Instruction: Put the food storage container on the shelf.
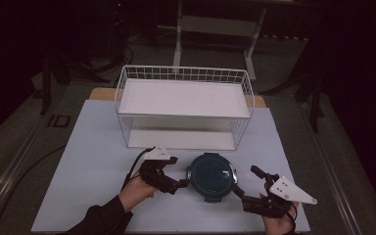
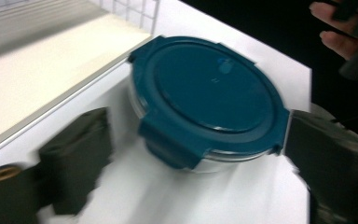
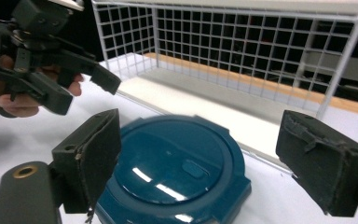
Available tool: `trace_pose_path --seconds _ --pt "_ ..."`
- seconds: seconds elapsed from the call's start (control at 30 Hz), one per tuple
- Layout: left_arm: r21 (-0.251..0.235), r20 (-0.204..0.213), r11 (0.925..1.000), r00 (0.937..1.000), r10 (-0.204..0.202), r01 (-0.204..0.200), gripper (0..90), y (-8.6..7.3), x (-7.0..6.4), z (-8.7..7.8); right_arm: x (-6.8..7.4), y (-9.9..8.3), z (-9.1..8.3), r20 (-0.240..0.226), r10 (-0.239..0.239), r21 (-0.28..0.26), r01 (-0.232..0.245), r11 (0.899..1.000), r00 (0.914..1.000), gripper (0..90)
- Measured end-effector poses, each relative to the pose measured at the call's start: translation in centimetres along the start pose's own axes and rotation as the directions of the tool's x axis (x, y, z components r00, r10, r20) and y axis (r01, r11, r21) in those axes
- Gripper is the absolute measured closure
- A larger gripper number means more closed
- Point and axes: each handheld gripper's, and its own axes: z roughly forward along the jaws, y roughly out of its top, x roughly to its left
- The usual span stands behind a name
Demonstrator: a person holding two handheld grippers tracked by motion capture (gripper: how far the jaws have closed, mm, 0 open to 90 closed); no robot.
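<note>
A round container with a dark teal lid sits flat on the white table, lid upward, just in front of the white wire rack and centred on its front edge. Being round it has no long axis; its locking tabs stick out around the rim, one facing the left gripper view. The left gripper lies just left of the container, its hand coming up from the bottom edge with the forearm angled toward the container; its fingers are spread wide, flanking the container's near side. The right gripper sits just right of the container, angled inward toward it, fingers also wide apart with the lid between them, neither clearly gripping it.
</note>
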Motion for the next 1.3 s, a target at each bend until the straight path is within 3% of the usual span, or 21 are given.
trace_pose_path --seconds 0.13,0.2,0.37,0.47,0.5,0.57,0.67,0.7,0.77,0.8,0.83,0.9,0.97,1.0,1.03,1.07,1.1,1.17,1.2,1.23,1.3 --pt "-0.023 0.019 0.9997 0.9998 -0.008 0.008 0.5 1.1 -0.8 -0.4 0.1 0.5 0.0 -0.007 -0.011 -0.013 0.011 1.0 0.9999 14.0" --pt "-0.044 0.031 0.9986 0.9992 -0.026 0.028 0.5 1.6 -0.9 -0.5 -0.1 0.9 0.3 -0.026 -0.016 0.007 0.016 1.0 0.9995 15.8" --pt "-0.038 0.039 0.9966 0.9967 -0.071 0.073 0.6 2.4 -0.3 0.3 -0.7 1.5 0.8 -0.062 -0.008 0.043 0.011 0.999 0.9981 17.5" --pt "-0.048 0.027 0.9938 0.9948 -0.099 0.1 0.6 2.4 0.0 0.6 -1.1 1.7 1.0 -0.055 -0.025 0.058 0.028 0.998 0.9982 18.4" --pt "-0.049 0.023 0.9903 0.9914 -0.129 0.13 0.6 2.4 0.4 1.0 -1.2 1.8 1.0 -0.052 -0.024 0.052 0.026 0.998 0.9984 18.5" --pt "-0.044 0.016 0.9897 0.9906 -0.136 0.136 0.6 2.4 0.6 1.2 -1.4 1.8 1.0 -0.058 -0.013 0.039 0.015 0.999 0.9982 18.4" --pt "-0.011 0.003 0.9841 0.9842 -0.177 0.177 0.6 2.3 1.4 1.9 -1.7 1.8 1.1 -0.049 -0.007 0.037 0.009 0.999 0.9988 16.6" --pt "-0.011 0.003 0.9841 0.9842 -0.177 0.177 0.7 2.3 1.4 1.9 -1.8 1.8 1.1 -0.04 -0.015 0.028 0.016 0.999 0.9991 15.2" --pt "0.011 -0.001 0.9751 0.9752 -0.221 0.221 0.9 2.1 2.0 2.4 -1.7 1.8 1.1 -0.016 -0.032 0.018 0.033 0.999 0.9994 13.0" --pt "0.011 -0.001 0.9751 0.9752 -0.221 0.221 0.9 2.1 2.0 2.4 -1.7 1.7 1.1 -0.003 -0.033 0.019 0.033 0.999 0.9995 12.8" --pt "0.041 0.01 0.965 0.9656 -0.26 0.259 0.9 2.0 2.3 2.7 -1.7 1.7 1.1 -0.002 -0.027 0.024 0.027 0.999 0.9996 12.5" --pt "0.052 0.008 0.9615 0.9626 -0.271 0.27 0.9 1.9 2.4 2.9 -1.7 1.6 1.2 -0.007 -0.019 0.034 0.019 0.999 0.9998 11.9" --pt "0.088 0.028 0.9436 0.9461 -0.323 0.319 0.9 1.5 2.6 3.4 -2.0 1.3 1.5 -0.011 0.008 0.073 -0.007 0.997 0.9999 10.6" --pt "0.088 0.028 0.9436 0.9461 -0.323 0.319 0.9 1.5 2.6 3.4 -2.0 1.3 1.5 -0.011 0.008 0.073 -0.007 0.997 0.9999 10.6" --pt "0.107 0.047 0.9271 0.9296 -0.366 0.359 0.9 1.2 2.7 3.7 -2.1 1.0 1.7 -0.002 0.022 0.08 -0.022 0.997 0.9998 10.4" --pt "0.107 0.047 0.9271 0.9296 -0.366 0.359 0.9 1.2 2.7 3.7 -2.1 0.9 1.8 0.004 0.027 0.082 -0.028 0.996 0.9996 10.2" --pt "0.118 0.052 0.9102 0.9129 -0.405 0.397 0.9 1.0 2.9 3.9 -2.1 0.8 1.9 -0.007 0.037 0.092 -0.037 0.995 0.9993 10.0" --pt "0.144 0.049 0.8859 0.8909 -0.452 0.441 1.0 0.8 3.2 4.0 -2.1 0.7 2.0 -0.005 0.043 0.102 -0.042 0.994 0.9991 10.0" --pt "0.144 0.049 0.8859 0.8909 -0.452 0.441 1.0 0.8 3.2 4.0 -2.1 0.7 2.0 -0.005 0.043 0.102 -0.042 0.994 0.9991 10.0" --pt "0.162 0.059 0.8727 0.8783 -0.474 0.461 1.0 0.6 3.4 4.2 -2.0 0.6 2.2 -0.007 0.047 0.109 -0.046 0.993 0.9989 10.1" --pt "0.184 0.053 0.8571 0.866 -0.497 0.481 4.4 0.4 3.5 4.2 -2.0 0.6 2.2 -0.008 0.048 0.114 -0.047 0.992 0.9988 10.1"
